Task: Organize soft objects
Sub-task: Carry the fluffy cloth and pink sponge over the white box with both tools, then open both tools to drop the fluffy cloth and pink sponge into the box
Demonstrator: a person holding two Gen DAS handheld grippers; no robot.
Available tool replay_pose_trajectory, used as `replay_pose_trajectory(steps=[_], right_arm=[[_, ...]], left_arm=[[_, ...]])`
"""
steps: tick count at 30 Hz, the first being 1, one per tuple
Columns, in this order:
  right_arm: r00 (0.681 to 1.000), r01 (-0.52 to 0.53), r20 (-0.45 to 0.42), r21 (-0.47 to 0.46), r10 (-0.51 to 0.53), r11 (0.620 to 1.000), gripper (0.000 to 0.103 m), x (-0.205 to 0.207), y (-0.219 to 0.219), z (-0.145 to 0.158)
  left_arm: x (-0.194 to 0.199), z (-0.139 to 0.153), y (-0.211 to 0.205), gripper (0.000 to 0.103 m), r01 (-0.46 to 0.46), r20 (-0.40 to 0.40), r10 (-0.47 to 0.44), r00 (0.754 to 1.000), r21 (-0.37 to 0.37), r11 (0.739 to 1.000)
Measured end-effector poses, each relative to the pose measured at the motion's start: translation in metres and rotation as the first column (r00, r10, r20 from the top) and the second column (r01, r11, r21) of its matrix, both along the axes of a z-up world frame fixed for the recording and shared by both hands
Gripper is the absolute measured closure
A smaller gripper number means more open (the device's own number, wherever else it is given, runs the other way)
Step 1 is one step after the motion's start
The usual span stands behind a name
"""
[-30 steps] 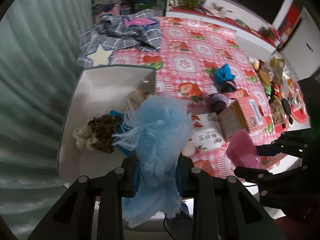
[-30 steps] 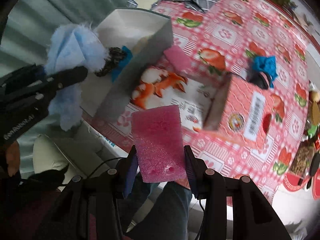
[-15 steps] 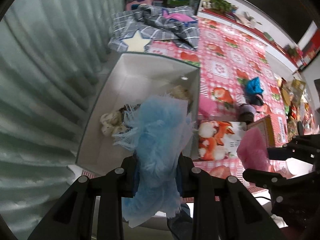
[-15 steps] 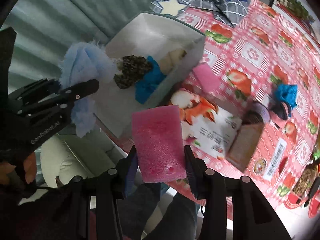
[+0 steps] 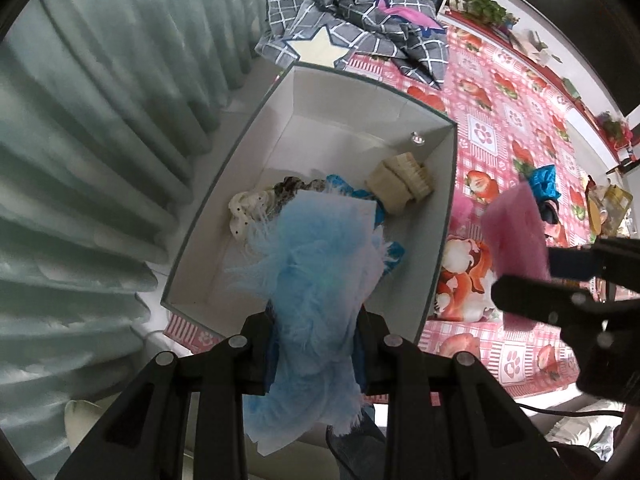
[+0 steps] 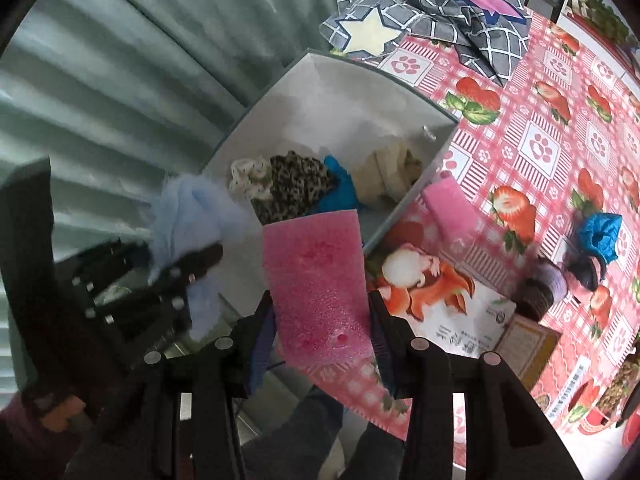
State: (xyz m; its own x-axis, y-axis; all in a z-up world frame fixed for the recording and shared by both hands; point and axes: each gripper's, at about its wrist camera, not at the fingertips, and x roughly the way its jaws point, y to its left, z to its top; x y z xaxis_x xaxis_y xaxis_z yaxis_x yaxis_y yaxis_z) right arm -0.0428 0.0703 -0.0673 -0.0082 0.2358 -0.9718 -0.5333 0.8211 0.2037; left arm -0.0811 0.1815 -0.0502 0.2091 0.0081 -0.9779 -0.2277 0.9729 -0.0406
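Observation:
My left gripper (image 5: 316,340) is shut on a light blue fluffy cloth (image 5: 316,264) and holds it above the near end of a white open box (image 5: 308,92). The box holds a leopard-print cloth (image 6: 292,188), a blue cloth (image 6: 340,188) and cream pieces (image 5: 400,184). My right gripper (image 6: 322,328) is shut on a pink sponge sheet (image 6: 320,280), above the box's near right corner. In the left wrist view the pink sponge (image 5: 516,232) is at the right. In the right wrist view the blue fluffy cloth (image 6: 188,216) is at the left.
The box stands on a table with a red strawberry cloth (image 6: 540,140), beside a grey-green curtain (image 5: 100,140). A grey checked cloth with a star (image 5: 352,40) lies behind the box. A second pink sponge (image 6: 448,204), a printed carton (image 6: 440,292) and a blue scrunchie (image 6: 600,232) lie to the right.
Both grippers have moved toward the box with their loads. The box now fills the middle of both views, and the pink sponge is nearer its edge.

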Motion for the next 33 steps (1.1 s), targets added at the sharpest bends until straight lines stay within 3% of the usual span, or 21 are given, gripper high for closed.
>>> replay_pose_trajectory(steps=[28,31,33], right_arm=[[0.998,-0.057,0.001,0.007,0.057,0.998,0.057,0.027,0.057,-0.013],[0.998,-0.057,0.005,0.012,0.057,0.998,0.057,0.028,0.059,-0.013],[0.998,-0.060,0.001,0.018,0.060,0.998,0.057,0.029,0.060,-0.012]], left_arm=[[0.006,-0.021,0.010,0.069,-0.081,-0.054,0.079,0.995,-0.044,0.996],[0.004,-0.021,0.012,0.066,-0.080,-0.052,0.077,0.996,-0.046,0.996],[0.002,-0.021,0.012,0.054,-0.082,-0.046,0.079,0.996,-0.058,0.995]])
